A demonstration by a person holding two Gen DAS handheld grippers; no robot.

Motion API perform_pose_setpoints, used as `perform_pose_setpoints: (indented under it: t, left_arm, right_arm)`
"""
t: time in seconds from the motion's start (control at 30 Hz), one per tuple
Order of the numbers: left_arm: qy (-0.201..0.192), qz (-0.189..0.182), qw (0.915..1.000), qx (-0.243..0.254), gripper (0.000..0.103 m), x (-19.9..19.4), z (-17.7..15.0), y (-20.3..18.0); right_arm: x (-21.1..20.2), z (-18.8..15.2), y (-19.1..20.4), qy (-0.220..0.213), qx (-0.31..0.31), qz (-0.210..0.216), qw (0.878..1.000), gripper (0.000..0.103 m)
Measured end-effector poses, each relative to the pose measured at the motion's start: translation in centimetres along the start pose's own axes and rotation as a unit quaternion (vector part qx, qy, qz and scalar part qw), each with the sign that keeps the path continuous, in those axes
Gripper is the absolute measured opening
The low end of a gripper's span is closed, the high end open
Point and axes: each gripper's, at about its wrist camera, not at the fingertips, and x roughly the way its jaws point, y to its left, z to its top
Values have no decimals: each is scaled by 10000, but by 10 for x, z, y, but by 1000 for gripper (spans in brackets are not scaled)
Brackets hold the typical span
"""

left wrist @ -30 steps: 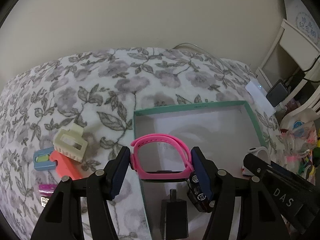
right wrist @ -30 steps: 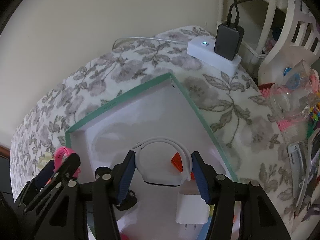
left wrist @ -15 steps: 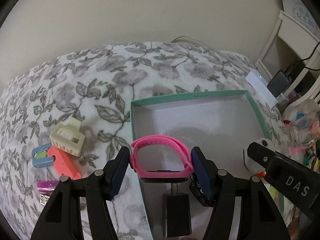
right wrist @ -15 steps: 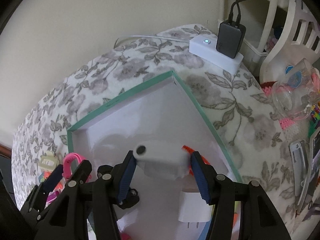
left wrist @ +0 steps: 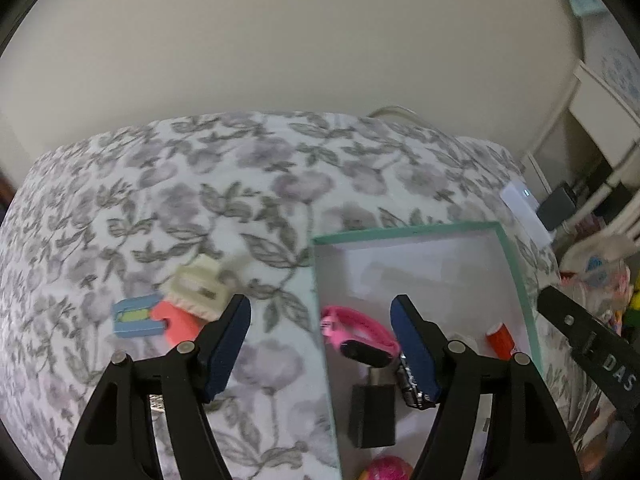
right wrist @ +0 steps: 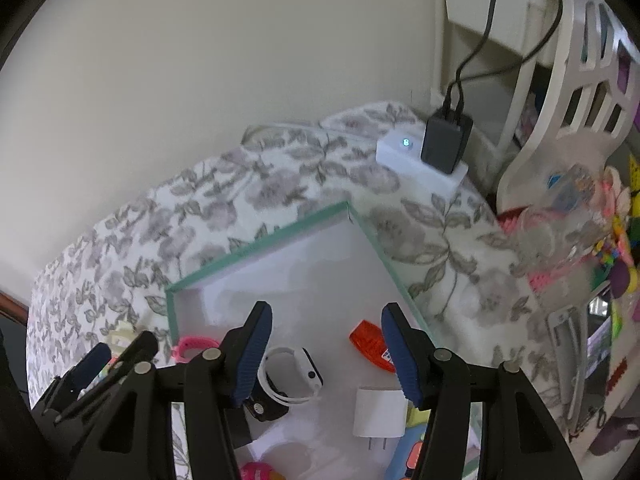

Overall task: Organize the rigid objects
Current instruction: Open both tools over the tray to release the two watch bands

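Floral bedding (left wrist: 208, 216) covers the bed on which a shallow, teal-rimmed box (left wrist: 404, 231) lies open, with a pale wall behind and a white power strip (right wrist: 404, 151) near the bed's far corner.

Both wrist views show the jaws parted with nothing between the pads. The left hand-held gripper (left wrist: 320, 344) has just been opening; the pink wristband (left wrist: 362, 334) it straddled now lies released on the box floor, just inside the box's left wall, beside a black charger (left wrist: 372, 410) and a metal-link watch (left wrist: 412, 384). The right hand-held gripper (right wrist: 326, 354) has also just been opening, and the white smartwatch (right wrist: 294, 374) rests on the box floor below its left finger, near a white plug adapter (right wrist: 380, 418) and an orange clip (right wrist: 370, 344).

Still outside the box, on the bedding to its left, sit a cream hair claw (left wrist: 198, 288), a blue clip (left wrist: 134, 318) and a coral clip (left wrist: 178, 322), close together and partly overlapping.

The risks from here look modest. The pink wristband lies tight against the box wall, so a finger sweeping leftward toward the clips could catch it or nudge the light box across the soft bedding. The clustered clips could also be pinched two at a time, or slip from the pads on the yielding surface.
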Motion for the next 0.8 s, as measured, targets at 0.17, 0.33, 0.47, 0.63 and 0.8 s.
perform_pose_setpoints:
  t: [0.17, 0.33, 0.47, 0.63, 0.8]
  left_arm:
    - [26, 205, 9993, -324, 93, -9, 6, 28]
    - [69, 490, 9968, -629, 94, -15, 8, 64]
    - [196, 717, 9931, -906, 95, -15, 6, 98]
    - [220, 917, 9881, -1212, 100, -20, 4, 136]
    - [187, 1190, 9823, -1436, 101, -30, 0, 175]
  right_arm:
    - [-11, 2, 11, -147, -116, -49, 9998, 71]
    - [-7, -4, 36, -73, -453, -81, 9989, 73]
    - [-5, -12, 61, -51, -750, -42, 9972, 84]
    - [-5, -20, 90, -30, -1047, 8, 9945, 84]
    - [-2, -31, 119, 21, -1330, 40, 9911, 84]
